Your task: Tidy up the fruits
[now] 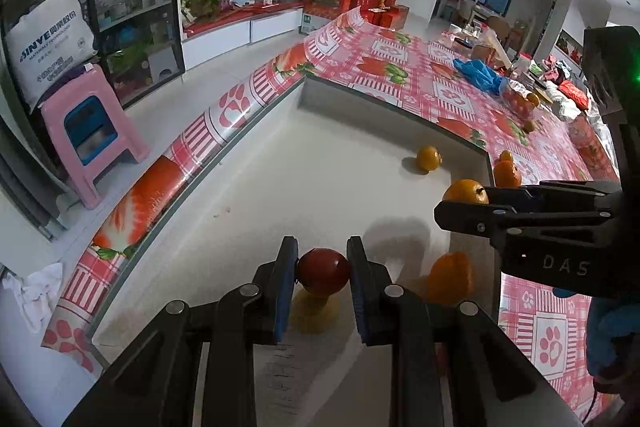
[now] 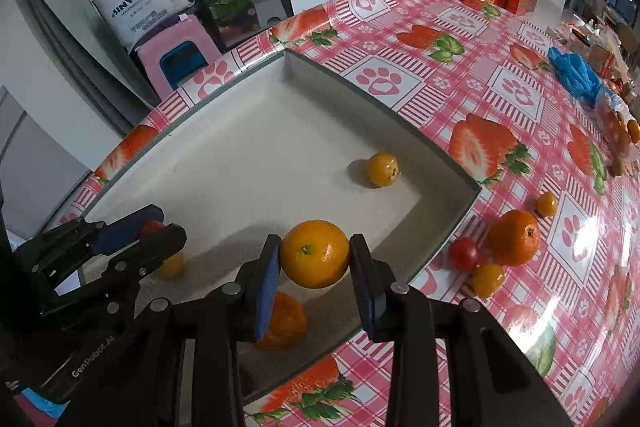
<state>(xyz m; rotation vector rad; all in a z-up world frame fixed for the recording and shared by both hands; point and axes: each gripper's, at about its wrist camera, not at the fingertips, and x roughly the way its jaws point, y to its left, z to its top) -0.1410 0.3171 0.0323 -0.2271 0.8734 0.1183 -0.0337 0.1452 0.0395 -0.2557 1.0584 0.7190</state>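
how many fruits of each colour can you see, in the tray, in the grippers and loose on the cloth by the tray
Orange or yellow-orange: 7, one in the right gripper, three in the tray, three on the cloth
Red: 2, one in the left gripper, one on the cloth
Total: 9

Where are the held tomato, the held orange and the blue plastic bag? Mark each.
tomato (image 1: 323, 270), left wrist view, front skin
orange (image 2: 314, 253), right wrist view, skin beside stem
blue plastic bag (image 2: 574, 71), right wrist view, crumpled middle

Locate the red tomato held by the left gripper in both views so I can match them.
Left wrist: the tomato sits low at centre, between the left gripper's blue pads.
Right wrist: the tomato shows at the left edge, mostly hidden between that gripper's fingers.
Shared landmark: the small orange lying alone in the white tray.
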